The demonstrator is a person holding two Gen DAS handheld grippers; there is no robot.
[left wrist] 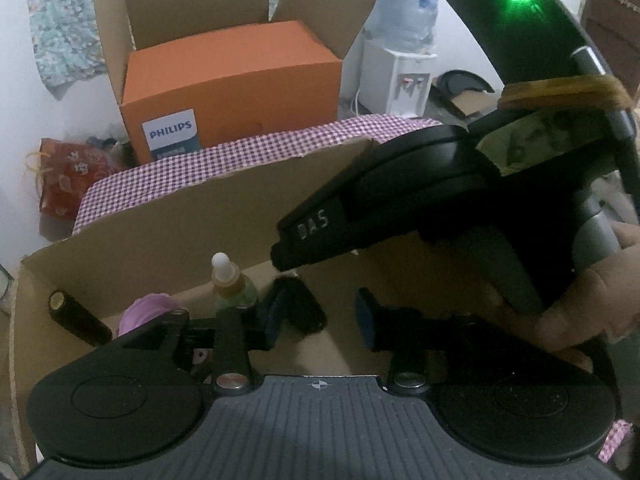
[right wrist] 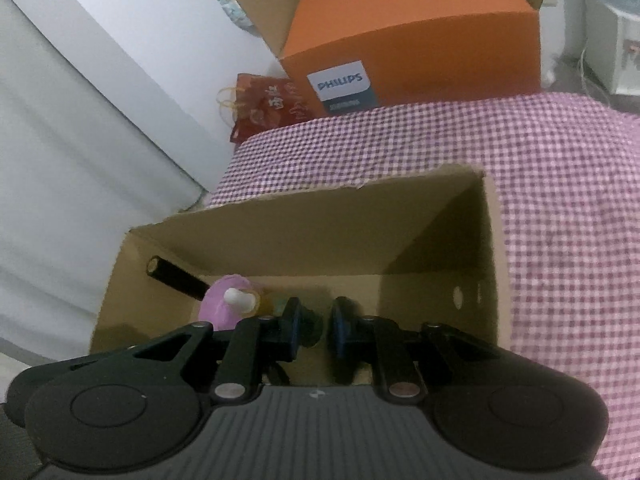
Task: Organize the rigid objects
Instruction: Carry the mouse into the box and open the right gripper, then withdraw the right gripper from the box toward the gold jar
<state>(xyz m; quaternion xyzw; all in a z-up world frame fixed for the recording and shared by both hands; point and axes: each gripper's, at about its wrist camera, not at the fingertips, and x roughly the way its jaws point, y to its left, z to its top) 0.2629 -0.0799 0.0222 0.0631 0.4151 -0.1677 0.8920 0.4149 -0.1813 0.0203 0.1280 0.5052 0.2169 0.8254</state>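
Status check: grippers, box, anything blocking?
Left gripper open above open brown cardboard box, small dark object loose between its jaws. Right gripper shut, nothing visibly held. White-capped dropper bottle, pink round thing, black cylinder already boxed. Grippers close together over box.

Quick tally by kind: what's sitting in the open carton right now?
Dropper bottle: 1
Black tube: 1
Purple round item: 1
Small black item: 1
Total: 4

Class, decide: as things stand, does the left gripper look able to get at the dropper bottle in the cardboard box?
Probably yes. The left gripper hangs over the open cardboard box, and the dropper bottle stands upright just beyond its left finger, with nothing covering it.
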